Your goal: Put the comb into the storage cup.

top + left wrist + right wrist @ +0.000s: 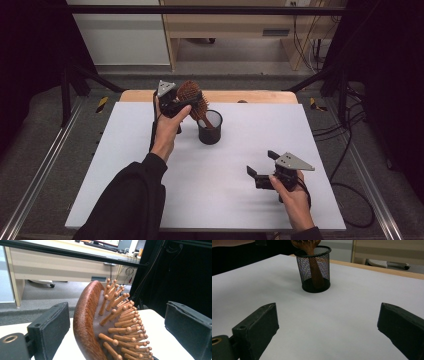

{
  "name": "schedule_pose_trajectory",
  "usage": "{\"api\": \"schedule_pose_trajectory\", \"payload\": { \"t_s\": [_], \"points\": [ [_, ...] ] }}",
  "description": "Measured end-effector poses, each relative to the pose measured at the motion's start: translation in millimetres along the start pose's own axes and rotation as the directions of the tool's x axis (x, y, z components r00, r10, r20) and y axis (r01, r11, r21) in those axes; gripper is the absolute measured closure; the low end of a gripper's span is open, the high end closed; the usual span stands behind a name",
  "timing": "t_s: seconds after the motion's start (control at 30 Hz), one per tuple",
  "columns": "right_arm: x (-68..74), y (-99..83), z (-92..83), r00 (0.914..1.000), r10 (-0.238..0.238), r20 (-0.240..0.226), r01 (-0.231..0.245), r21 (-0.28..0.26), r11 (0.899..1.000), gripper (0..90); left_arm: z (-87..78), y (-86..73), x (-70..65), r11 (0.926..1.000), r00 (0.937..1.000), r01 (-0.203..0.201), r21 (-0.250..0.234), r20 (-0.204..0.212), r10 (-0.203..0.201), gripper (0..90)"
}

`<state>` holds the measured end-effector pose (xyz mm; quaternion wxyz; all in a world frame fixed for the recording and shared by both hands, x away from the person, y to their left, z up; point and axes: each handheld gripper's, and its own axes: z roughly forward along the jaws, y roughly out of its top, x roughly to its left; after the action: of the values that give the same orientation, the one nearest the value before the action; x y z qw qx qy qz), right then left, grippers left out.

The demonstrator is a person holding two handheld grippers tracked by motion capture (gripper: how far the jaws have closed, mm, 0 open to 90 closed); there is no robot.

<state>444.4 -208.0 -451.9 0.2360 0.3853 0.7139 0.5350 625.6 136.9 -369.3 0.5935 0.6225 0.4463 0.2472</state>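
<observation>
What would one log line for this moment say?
left claw: open around hairbrush | hairbrush handle in mesh cup | right claw: open, empty

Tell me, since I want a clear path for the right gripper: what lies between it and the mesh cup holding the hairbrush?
Nothing: in the right gripper view, bare white tabletop runs from the right gripper to the mesh cup with the hairbrush.

Between the matte black jaws of the left gripper (116, 327): a reddish-brown wooden hairbrush (87, 322), fine grain striping its curved back, paler orange-tan pegs with rounded tips in rows on a greyish-brown pad. Ahead of the black jaws of the right gripper (328, 322): a black wire-mesh cup (314, 267) in a fine grid pattern, the brown handle dimly showing through. Beneath both: a plain white table (210, 170), with a light wood edge, perhaps beech.
</observation>
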Motion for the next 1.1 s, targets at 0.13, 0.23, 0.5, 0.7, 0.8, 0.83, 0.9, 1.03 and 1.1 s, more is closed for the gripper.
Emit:
{"api": "schedule_pose_trajectory", "payload": {
  "t_s": [0.13, 0.23, 0.5, 0.7, 0.8, 0.83, 0.9, 1.03, 1.1],
  "points": [
    [-0.3, 0.0, 0.0, 1.0000, 0.001, 0.001, -0.001, 0.000, 1.000, 3.7, -0.8, 0.3, 0.3, 1.0000, 1.0000, 0.001, 0.001, -0.001, -0.001, 5.7],
    [0.0, 0.0, 0.0, 1.0000, 0.000, 0.000, 0.000, -0.001, 1.000, 3.7, -0.9, 0.5, -0.2, 1.0000, 1.0000, 0.000, -0.001, -0.001, 0.000, 5.4],
    [-0.2, 0.0, 0.1, 1.0000, 0.002, 0.001, -0.002, -0.001, 1.000, 3.7, -2.0, 1.2, -2.0, 1.0000, 1.0000, -0.008, -0.006, -0.005, 0.008, 4.1],
    [-0.3, 0.0, 0.0, 1.0000, 0.003, 0.000, -0.003, -0.001, 1.000, 3.6, -3.5, 1.3, -5.1, 0.9996, 0.9996, -0.029, -0.007, -0.008, 0.029, 3.7],
    [-0.7, 0.0, -0.1, 1.0000, 0.005, 0.001, -0.005, -0.003, 1.000, 3.6, -5.3, 0.9, -6.0, 0.9991, 0.9990, -0.041, -0.010, -0.016, 0.041, 3.7],
    [-0.9, 0.0, -0.1, 1.0000, 0.006, 0.002, -0.006, -0.003, 1.000, 3.6, -6.1, 0.5, -6.1, 0.9989, 0.9988, -0.045, -0.012, -0.020, 0.045, 3.7],
    [-1.4, -0.1, -0.2, 1.0000, 0.006, 0.001, -0.006, -0.004, 1.000, 3.6, -7.9, 0.0, -5.8, 0.9986, 0.9983, -0.051, -0.012, -0.029, 0.050, 3.7],
    [-1.4, -0.1, 0.3, 1.0000, 0.008, 0.000, -0.008, -0.004, 1.000, 3.7, -13.3, -0.1, -4.5, 0.9985, 0.9982, -0.050, -0.022, -0.035, 0.049, 3.8],
    [-1.3, -0.1, 0.4, 1.0000, 0.006, -0.001, -0.006, -0.004, 1.000, 3.7, -16.4, 0.8, -4.3, 0.9984, 0.9982, -0.050, -0.026, -0.034, 0.049, 3.8]
  ]
}}
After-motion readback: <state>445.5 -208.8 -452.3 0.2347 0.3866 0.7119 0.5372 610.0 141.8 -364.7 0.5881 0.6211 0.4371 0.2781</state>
